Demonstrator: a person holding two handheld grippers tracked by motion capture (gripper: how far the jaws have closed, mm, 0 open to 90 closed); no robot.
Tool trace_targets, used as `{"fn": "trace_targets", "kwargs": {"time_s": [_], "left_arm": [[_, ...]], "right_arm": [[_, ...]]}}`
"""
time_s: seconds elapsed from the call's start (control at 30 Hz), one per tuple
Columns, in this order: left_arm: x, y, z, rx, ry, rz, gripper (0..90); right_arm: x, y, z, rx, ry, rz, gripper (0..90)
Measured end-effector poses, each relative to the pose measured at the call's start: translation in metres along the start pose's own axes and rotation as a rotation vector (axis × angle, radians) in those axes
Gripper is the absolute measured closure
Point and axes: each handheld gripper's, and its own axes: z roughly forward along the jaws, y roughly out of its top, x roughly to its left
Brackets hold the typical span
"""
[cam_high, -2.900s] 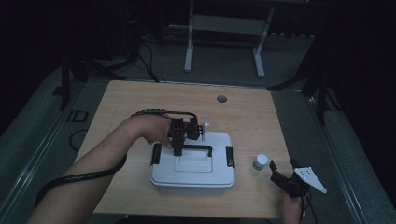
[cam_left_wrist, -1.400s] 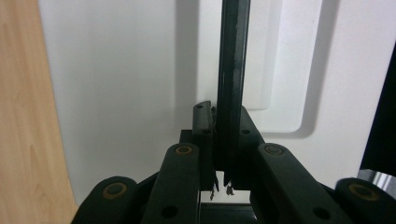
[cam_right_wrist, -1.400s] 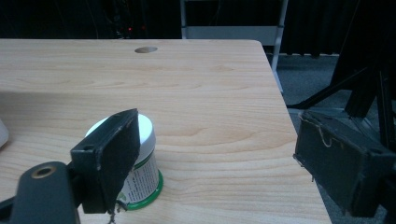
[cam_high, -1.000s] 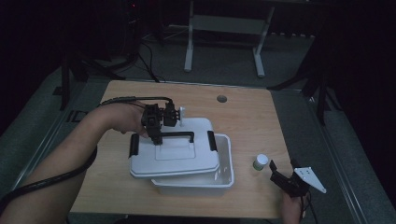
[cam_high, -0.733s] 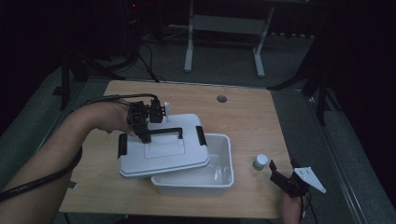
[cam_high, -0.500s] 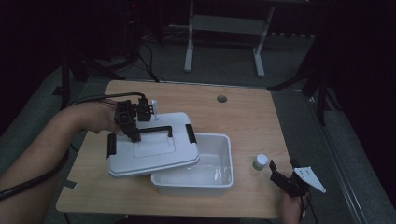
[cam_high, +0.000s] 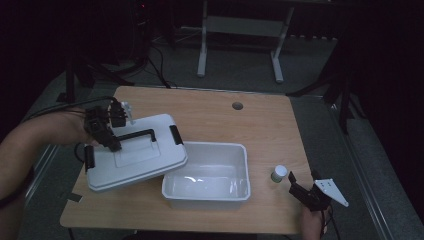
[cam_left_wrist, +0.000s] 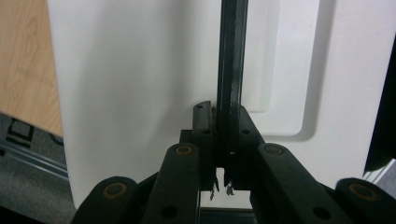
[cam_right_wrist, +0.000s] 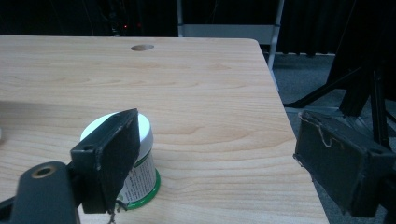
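The box (cam_high: 206, 176) sits on the desk (cam_high: 260, 120), near the front edge. The lid (cam_high: 135, 160) is to the left of the box, tilted, with one edge over the box's left rim. The small jar (cam_high: 279, 173) stands to the right of the box, just beside the right tool (cam_high: 299, 187).

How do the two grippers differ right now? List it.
The left gripper is shut on the lid's black handle; the right gripper is open and holds nothing. The left carries the lid; the right sits near the small jar. Both have black jaws.
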Motion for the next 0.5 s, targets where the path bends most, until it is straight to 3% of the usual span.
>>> {"fn": "trace_targets", "kwargs": {"time_s": [0.33,0.5], "left_arm": [[0.015,-0.046,0.006,0.005,0.001,-0.105,83.3],[0.02,-0.058,0.016,0.013,0.018,-0.14,83.3]], "right_arm": [[0.001,0.0,0.0,0.004,-0.005,-0.007,13.6],[0.002,0.0,0.001,0.007,-0.007,-0.011,13.6]]}}
